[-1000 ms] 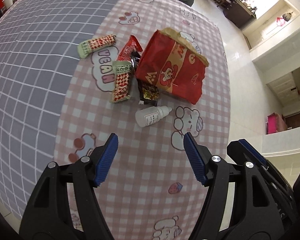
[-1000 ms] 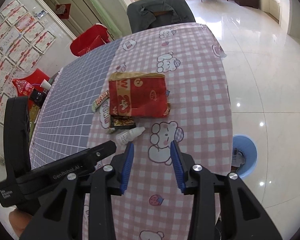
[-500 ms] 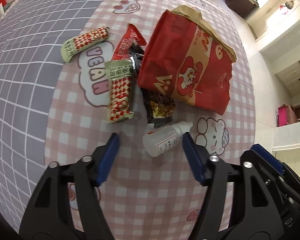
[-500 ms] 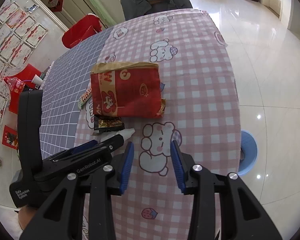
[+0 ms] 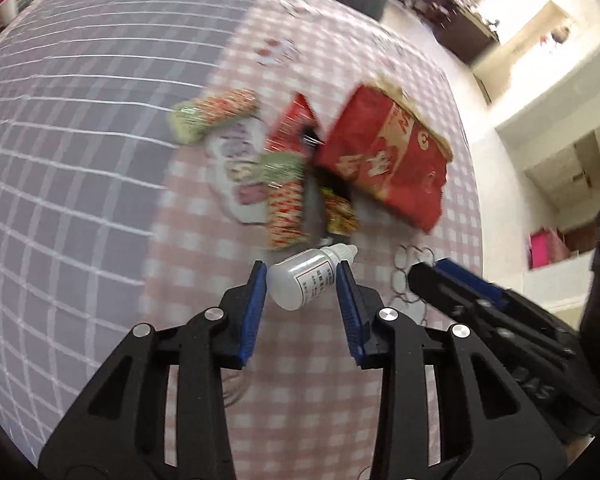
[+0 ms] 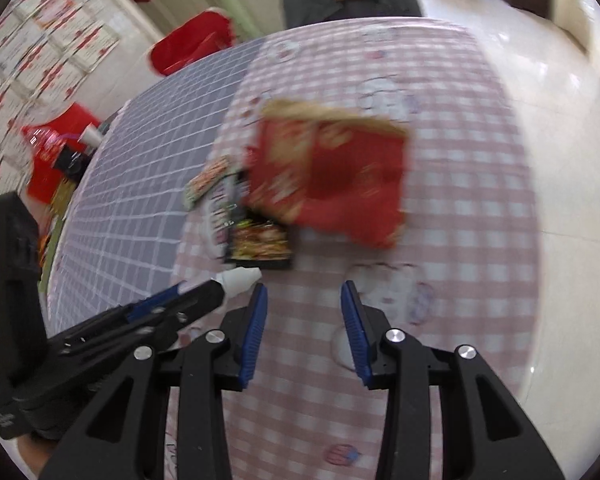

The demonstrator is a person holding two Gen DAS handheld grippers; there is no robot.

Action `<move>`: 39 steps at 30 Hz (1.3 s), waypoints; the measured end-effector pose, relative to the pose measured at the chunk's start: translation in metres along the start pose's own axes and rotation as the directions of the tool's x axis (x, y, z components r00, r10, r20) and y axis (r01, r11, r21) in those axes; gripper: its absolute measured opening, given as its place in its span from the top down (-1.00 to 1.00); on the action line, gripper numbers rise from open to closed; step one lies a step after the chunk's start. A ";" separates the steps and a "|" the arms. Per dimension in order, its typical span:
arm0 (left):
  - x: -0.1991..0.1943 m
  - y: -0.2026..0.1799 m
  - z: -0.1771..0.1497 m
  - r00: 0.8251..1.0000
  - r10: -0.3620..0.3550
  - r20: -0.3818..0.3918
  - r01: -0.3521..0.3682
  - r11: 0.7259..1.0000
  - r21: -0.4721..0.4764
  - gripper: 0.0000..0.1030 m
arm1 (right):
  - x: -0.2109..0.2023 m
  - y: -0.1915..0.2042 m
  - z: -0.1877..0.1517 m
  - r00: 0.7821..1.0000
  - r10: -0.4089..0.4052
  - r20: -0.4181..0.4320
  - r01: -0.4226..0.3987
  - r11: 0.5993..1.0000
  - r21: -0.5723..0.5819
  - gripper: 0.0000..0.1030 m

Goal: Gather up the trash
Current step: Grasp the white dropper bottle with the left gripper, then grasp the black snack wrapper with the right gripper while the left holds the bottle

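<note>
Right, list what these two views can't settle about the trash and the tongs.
- Wrappers and red bag, left wrist view: motion blur, print unreadable.
- White bottle between the just-closing left tongs: pad contact unclear.
- Bottle body, right wrist view: hidden behind the left tongs; only the nozzle shows.
- Right tongs: nothing between them.

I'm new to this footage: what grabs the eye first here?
The small white dropper bottle lies on the pink checked tablecloth between the left gripper fingers, which have just been closing round it. Beyond it sits a big red snack bag among smaller wrappers; the right gripper is empty.
</note>
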State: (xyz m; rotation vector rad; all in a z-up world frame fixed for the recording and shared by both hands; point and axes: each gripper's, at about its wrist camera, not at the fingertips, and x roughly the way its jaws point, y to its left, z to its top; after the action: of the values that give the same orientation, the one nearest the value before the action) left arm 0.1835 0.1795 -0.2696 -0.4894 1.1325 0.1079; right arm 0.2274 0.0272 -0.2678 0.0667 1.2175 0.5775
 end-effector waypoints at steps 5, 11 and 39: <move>-0.026 0.036 0.006 0.992 0.099 0.083 -0.089 0.989 -0.120 0.32 | 0.020 0.033 0.003 1.000 -0.022 0.010 0.023 0.992 -0.121 -0.10; -0.036 0.065 0.009 0.985 0.143 0.100 -0.124 0.976 -0.178 0.32 | 0.041 0.055 0.011 0.993 -0.078 0.093 0.099 0.963 -0.251 -0.24; -0.059 -0.006 0.008 0.982 0.109 0.153 -0.101 0.993 -0.061 0.32 | -0.013 0.016 0.002 0.992 0.015 0.127 -0.001 0.994 -0.108 0.79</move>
State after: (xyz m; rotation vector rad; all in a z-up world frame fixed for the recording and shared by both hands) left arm 0.1673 0.1872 -0.2129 -0.4598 1.0038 0.2643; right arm 0.2206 0.0359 -0.2505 0.0174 1.0607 0.6354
